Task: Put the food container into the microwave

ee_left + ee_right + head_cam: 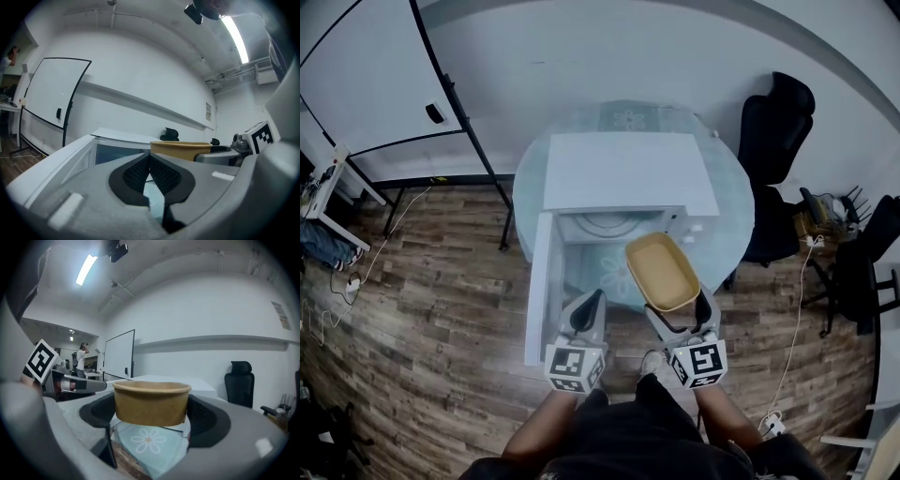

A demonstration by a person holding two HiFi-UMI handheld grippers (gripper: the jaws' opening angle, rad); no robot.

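A tan paper food container [662, 271] [151, 402] is held in the air by my right gripper [682, 312] [152, 408], shut on its sides. It hangs just in front of the white microwave [623, 178], right of the opening. The microwave's door [538, 286] stands swung open to the left, showing the turntable [605, 223] inside. My left gripper [586, 315] [150, 174] is shut with nothing in it, beside the open door. The container [180, 149] and the right gripper [255, 136] also show at the right of the left gripper view.
The microwave sits on a round glass table [727, 202] with flower prints. A black office chair [773, 127] stands at the right, a whiteboard [380, 75] at the back left. Cables [356, 272] lie on the wood floor.
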